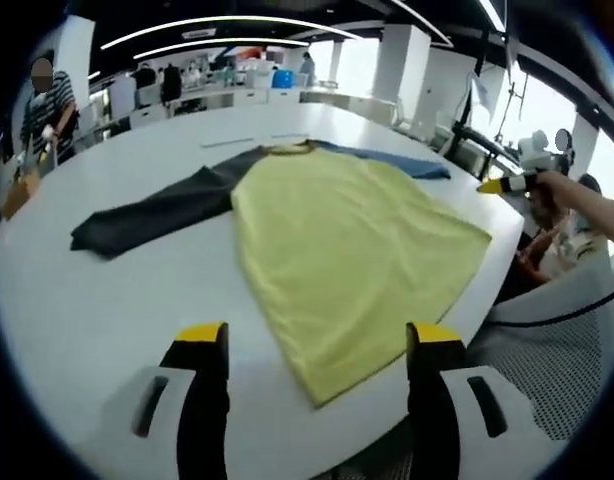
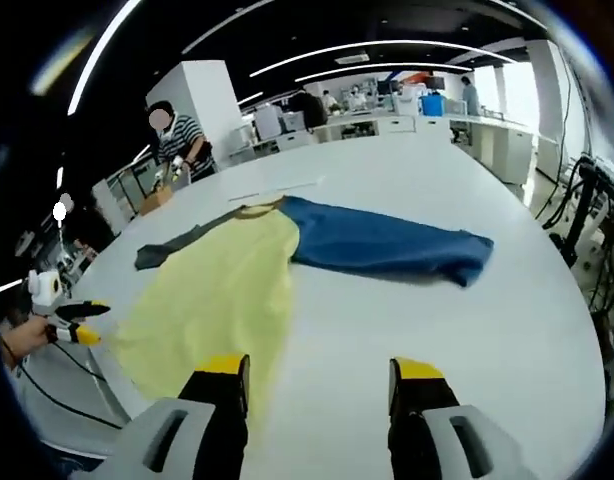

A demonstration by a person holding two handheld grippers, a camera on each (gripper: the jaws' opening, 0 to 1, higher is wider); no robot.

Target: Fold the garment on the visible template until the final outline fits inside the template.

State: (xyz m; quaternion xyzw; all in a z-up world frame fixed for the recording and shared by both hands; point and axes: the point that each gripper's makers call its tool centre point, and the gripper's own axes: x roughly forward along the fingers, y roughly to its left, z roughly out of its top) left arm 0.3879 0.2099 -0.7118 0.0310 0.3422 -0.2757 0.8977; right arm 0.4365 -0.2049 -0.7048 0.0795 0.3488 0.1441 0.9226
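Both grippers, left (image 1: 316, 345) and right (image 2: 318, 378), hover spread over the flat shirt (image 1: 347, 250); folding not started, grab a sleeve (image 2: 387, 243) next.

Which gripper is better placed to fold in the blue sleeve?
Probably the right gripper: its open jaws face the blue sleeve across bare table. The left gripper sits at the yellow shirt's hem, opposite the sleeve.

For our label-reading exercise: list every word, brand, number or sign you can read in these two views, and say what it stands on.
None can be read.
Garment: plain yellow body, grey and blue sleeves, no print showing.
White table: no markings.
Far benches and ceiling: coloured patches too small and blurred to read.
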